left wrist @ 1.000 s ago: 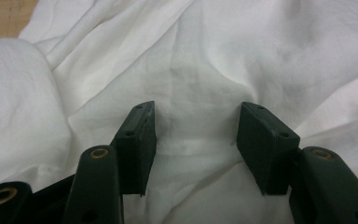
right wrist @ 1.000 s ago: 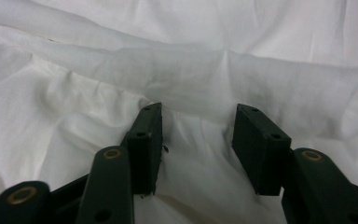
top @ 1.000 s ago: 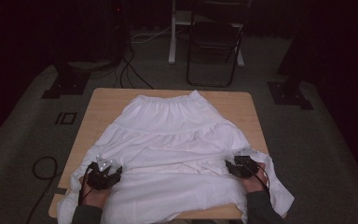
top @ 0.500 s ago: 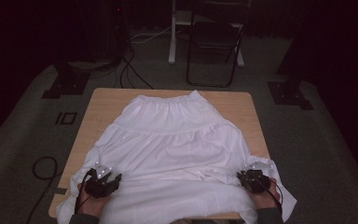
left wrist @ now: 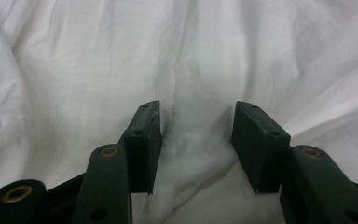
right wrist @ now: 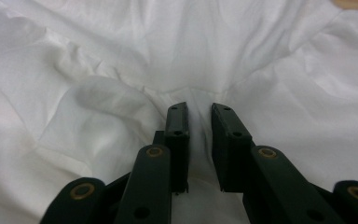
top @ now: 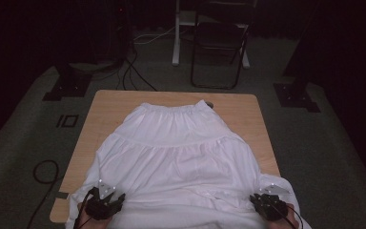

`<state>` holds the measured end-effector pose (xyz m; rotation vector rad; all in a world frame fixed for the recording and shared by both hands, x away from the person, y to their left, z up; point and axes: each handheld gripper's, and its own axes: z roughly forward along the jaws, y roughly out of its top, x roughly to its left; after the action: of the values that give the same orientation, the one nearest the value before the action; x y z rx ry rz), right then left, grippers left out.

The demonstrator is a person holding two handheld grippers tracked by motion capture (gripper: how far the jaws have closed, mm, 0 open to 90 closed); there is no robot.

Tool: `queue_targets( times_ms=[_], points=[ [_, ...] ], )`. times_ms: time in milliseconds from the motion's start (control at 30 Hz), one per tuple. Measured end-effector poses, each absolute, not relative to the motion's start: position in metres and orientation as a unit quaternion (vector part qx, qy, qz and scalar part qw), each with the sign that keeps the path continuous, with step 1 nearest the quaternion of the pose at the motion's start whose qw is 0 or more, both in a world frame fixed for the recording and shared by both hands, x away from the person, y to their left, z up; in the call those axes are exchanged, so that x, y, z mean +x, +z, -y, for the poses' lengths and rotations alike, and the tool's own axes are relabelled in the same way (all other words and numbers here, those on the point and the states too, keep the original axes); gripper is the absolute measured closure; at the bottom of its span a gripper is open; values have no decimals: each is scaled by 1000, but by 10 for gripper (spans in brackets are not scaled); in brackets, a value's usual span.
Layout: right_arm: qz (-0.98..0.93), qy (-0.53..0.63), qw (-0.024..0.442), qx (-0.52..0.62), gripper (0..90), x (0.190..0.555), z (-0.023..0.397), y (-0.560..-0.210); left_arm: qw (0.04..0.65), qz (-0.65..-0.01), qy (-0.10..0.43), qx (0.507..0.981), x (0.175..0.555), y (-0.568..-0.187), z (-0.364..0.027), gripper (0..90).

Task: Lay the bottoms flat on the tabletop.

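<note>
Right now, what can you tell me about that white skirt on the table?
The white skirt is thin, cotton-like cloth in gathered tiers, with an elastic waistband at the table's far side. It lies flat and wrinkled on the wooden table, its hem hanging over the near edge. The left gripper and right gripper each have a fold of hem between their jaws.

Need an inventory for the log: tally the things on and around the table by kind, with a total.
White skirt: 1
Table: 1
Tongs: 2, left and right
Folding chair: 1
Total: 5
</note>
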<state>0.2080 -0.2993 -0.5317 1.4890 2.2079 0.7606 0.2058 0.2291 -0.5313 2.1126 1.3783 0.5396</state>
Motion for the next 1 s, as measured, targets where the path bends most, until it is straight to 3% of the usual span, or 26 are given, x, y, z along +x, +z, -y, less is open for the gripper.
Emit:
queue_targets(
  times_ms=[100, 200, 400, 600, 733, 1000],
  points=[
    [-786, 283, 193, 514, 645, 208, 298, -529, 283, -513, 206, 784, 205, -525, -229, 526],
    [-771, 320, 246, 492, 536, 219, 292, -512, 314, -508, 242, 765, 216, -503, -230, 492],
    [-761, 335, 268, 486, 506, 257, 284, -507, 318, -521, 257, 749, 248, -494, -233, 478],
    [-770, 313, 249, 496, 497, 295, 275, -532, 302, -554, 230, 741, 287, -524, -236, 483],
    [-778, 299, 244, 496, 488, 297, 277, -539, 302, -563, 215, 739, 286, -537, -242, 471],
    [-774, 310, 235, 499, 477, 295, 284, -542, 271, -577, 239, 732, 266, -535, -271, 461]
  ],
)
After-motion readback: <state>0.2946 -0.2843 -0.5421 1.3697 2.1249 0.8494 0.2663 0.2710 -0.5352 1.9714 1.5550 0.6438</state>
